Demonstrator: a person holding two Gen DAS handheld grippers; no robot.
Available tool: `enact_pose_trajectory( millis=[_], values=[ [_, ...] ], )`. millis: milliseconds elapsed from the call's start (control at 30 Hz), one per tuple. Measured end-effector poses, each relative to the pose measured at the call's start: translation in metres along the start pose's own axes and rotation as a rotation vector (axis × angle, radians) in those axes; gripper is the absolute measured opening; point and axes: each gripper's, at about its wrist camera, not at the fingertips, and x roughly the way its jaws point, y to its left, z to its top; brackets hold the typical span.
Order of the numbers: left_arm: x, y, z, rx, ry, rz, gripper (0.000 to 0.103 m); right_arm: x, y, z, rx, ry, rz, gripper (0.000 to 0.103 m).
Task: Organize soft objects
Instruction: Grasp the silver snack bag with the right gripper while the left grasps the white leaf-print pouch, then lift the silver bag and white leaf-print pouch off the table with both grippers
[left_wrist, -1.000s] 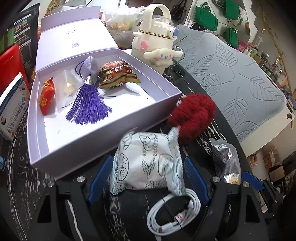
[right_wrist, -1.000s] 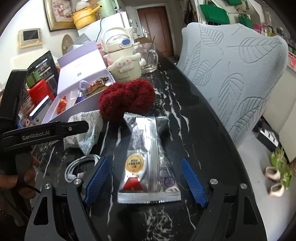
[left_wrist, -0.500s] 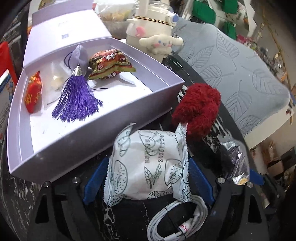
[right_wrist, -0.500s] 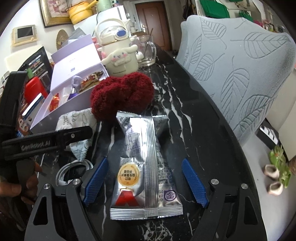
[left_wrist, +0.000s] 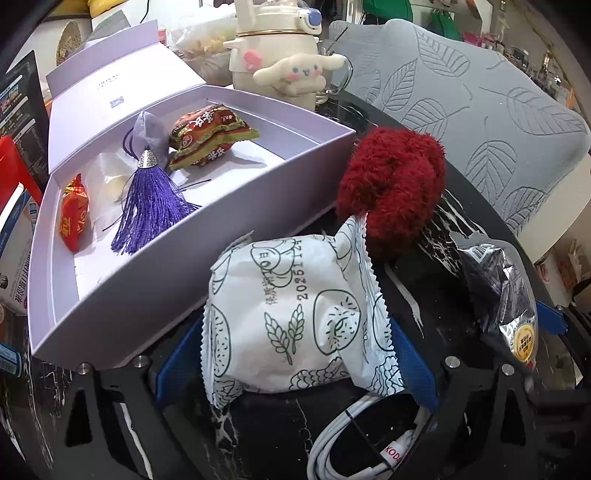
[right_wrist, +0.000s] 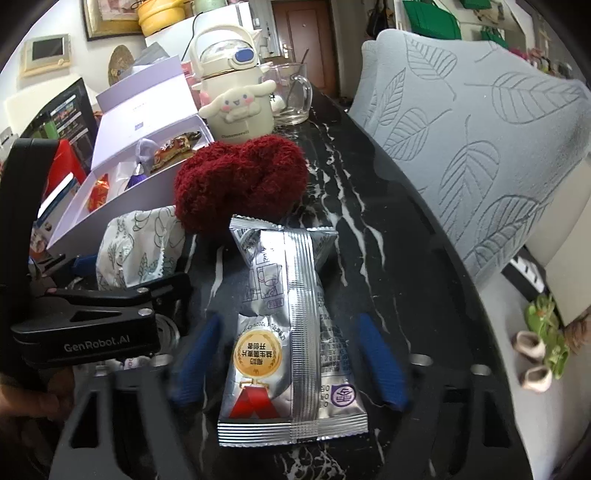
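My left gripper (left_wrist: 295, 354) is shut on a white snack packet with leaf drawings (left_wrist: 295, 314), its blue pads pressing both sides, beside the open lilac box (left_wrist: 147, 295). The box holds a purple tassel (left_wrist: 147, 199), a red-green packet (left_wrist: 210, 136) and a red candy (left_wrist: 74, 221). A red fluffy scrunchie (left_wrist: 391, 184) lies behind the packet. My right gripper (right_wrist: 288, 354) is open around a silver snack packet (right_wrist: 284, 332) lying on the black marble table (right_wrist: 369, 221). The scrunchie (right_wrist: 240, 181) and white packet (right_wrist: 140, 247) show beyond it.
A cream kettle with a plush dog (right_wrist: 236, 92) and a glass mug (right_wrist: 291, 92) stand behind the scrunchie. A white coiled cable (left_wrist: 362, 443) lies under my left gripper. A grey leaf-pattern chair (right_wrist: 461, 129) borders the table's right edge.
My left gripper has closed in on the white packet and tilted up toward the box. My right gripper has moved forward, bringing the silver packet deeper between its fingers.
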Motion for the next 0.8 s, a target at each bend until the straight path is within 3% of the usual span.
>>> enact_pose_trajectory(
  millis=[100, 233, 367, 800],
  values=[
    [-0.004, 0.001, -0.004, 0.005, -0.037, -0.008, 0.076, -0.001, 0.001, -0.001, -0.027, -0.002, 0.000, 0.050],
    [-0.010, 0.000, -0.008, 0.010, -0.058, -0.006, 0.066, -0.004, -0.002, -0.003, -0.030, -0.008, 0.006, 0.043],
    [-0.014, 0.001, -0.010, 0.005, -0.056, -0.024, 0.064, -0.009, -0.009, -0.006, -0.005, -0.027, 0.025, 0.039],
    [-0.052, -0.008, -0.026, 0.019, -0.116, -0.074, 0.064, -0.039, -0.012, -0.020, 0.030, -0.053, 0.007, 0.039]
  ],
)
